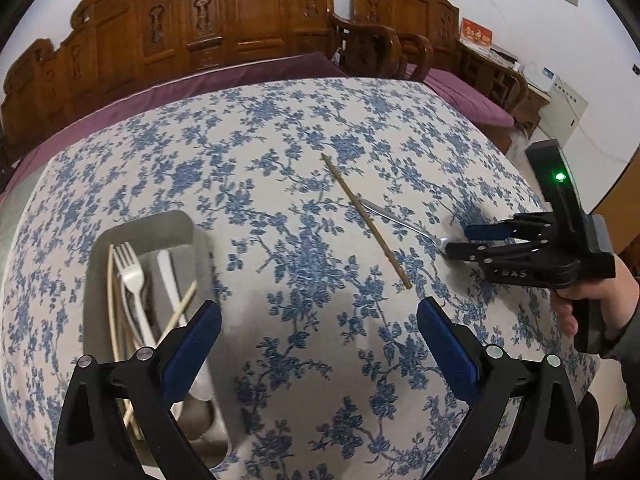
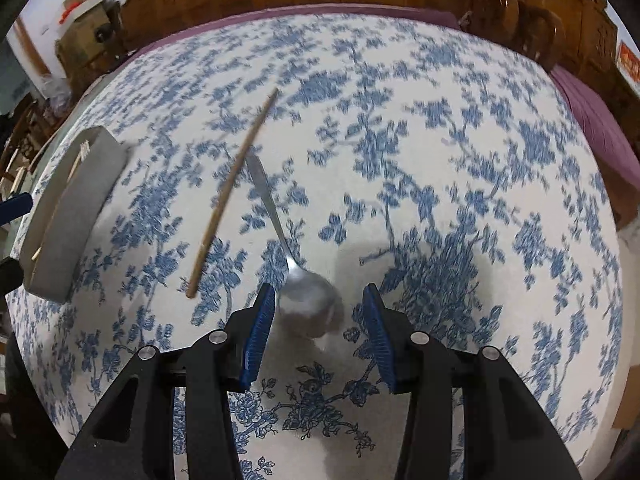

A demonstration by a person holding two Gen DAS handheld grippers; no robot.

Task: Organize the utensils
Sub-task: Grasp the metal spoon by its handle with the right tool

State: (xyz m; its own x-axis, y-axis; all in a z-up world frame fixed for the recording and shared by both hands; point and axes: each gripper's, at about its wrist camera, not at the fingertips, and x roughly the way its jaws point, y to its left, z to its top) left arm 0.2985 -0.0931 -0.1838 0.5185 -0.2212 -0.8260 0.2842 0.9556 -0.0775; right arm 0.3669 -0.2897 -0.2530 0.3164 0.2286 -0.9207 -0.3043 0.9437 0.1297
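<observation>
With our right gripper (image 2: 318, 300) fingers apart around the spoon (image 2: 306, 300) bowl at lower centre and our left gripper (image 1: 318, 320) also spread, we think the smooth bowl may slip out.

Metal spoon (image 2: 306, 296) lies flat, bowl at lower centre of the right wrist view, handle running up-left. Single brown chopstick (image 2: 236, 190) lies diagonally just left of it, crossing the handle tip. Grey tray (image 1: 192, 236), lower left of the left wrist view, holds a white plastic fork (image 1: 134, 280), a white knife (image 1: 170, 280) and pale chopsticks (image 1: 114, 312).
</observation>
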